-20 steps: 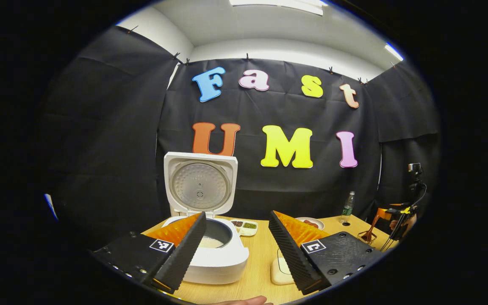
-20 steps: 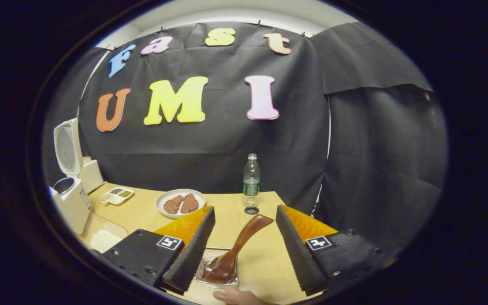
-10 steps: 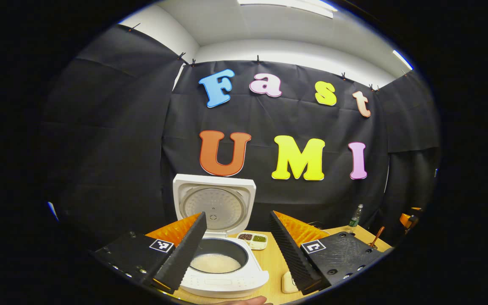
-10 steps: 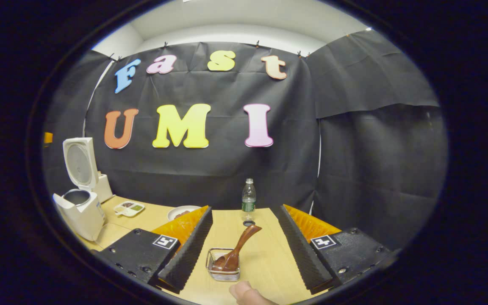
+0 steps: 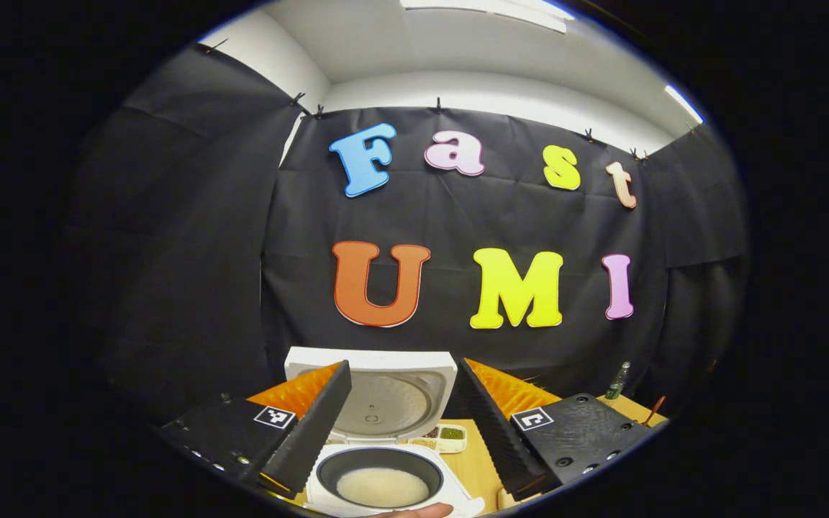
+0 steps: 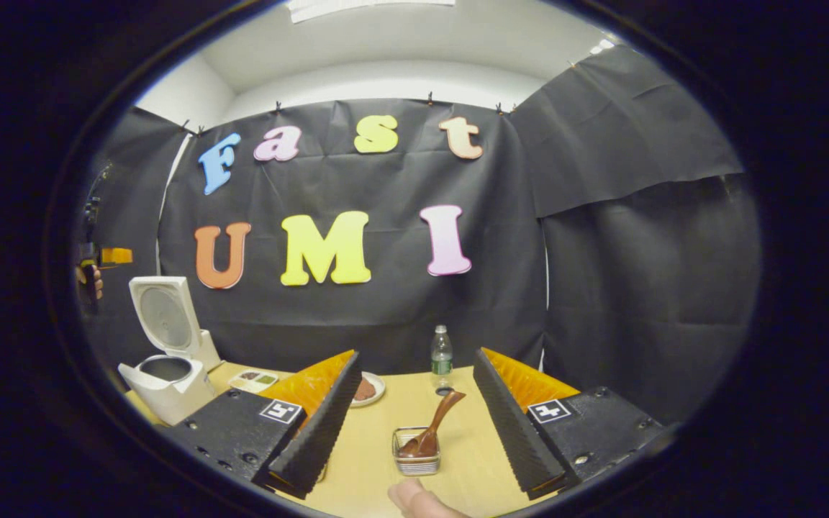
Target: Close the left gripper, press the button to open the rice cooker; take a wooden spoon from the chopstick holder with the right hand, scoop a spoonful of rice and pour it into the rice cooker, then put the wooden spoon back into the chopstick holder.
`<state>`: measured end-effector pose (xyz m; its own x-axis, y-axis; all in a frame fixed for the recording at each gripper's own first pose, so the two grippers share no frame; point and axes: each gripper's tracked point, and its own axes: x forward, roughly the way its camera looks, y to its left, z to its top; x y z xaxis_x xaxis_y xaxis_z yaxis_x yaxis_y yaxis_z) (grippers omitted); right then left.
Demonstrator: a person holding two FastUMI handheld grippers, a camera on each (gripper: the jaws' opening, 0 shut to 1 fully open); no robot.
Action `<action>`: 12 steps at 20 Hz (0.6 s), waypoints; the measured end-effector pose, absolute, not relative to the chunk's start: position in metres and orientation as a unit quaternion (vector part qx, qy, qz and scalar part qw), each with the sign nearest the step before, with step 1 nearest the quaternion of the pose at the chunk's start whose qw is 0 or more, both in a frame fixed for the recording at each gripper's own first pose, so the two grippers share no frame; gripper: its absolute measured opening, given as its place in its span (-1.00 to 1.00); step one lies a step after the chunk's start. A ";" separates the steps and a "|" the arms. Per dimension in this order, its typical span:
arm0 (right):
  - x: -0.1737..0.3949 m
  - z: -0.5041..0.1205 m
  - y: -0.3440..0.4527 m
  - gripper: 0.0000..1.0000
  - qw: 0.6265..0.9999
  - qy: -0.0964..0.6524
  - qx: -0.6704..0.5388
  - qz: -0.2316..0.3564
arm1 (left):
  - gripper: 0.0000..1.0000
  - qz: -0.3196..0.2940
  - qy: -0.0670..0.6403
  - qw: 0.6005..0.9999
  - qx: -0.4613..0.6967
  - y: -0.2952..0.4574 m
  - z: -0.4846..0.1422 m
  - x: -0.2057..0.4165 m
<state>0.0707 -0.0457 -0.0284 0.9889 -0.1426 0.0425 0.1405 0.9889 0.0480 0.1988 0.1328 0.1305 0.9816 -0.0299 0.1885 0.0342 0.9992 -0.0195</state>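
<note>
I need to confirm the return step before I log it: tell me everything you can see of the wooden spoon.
The wooden spoon is dark reddish-brown, glossy wood with a slightly curved handle. It stands bowl down in the small clear chopstick holder on the wooden table, its handle leaning up and to the right, past the holder's rim. Only the holder touches it. The right gripper is open and apart from it, a finger on either side in the right gripper view.
</note>
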 end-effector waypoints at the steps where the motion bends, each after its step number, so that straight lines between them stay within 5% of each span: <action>1: 0.070 -0.026 -0.040 0.96 0.997 -0.025 0.023 -0.067 | 0.87 -0.016 -0.093 0.995 -0.008 0.136 0.132 0.213; 12: 0.079 -0.024 0.005 0.96 0.999 -0.028 -0.002 -0.034 | 0.87 0.009 -0.074 0.997 -0.006 0.161 0.133 0.321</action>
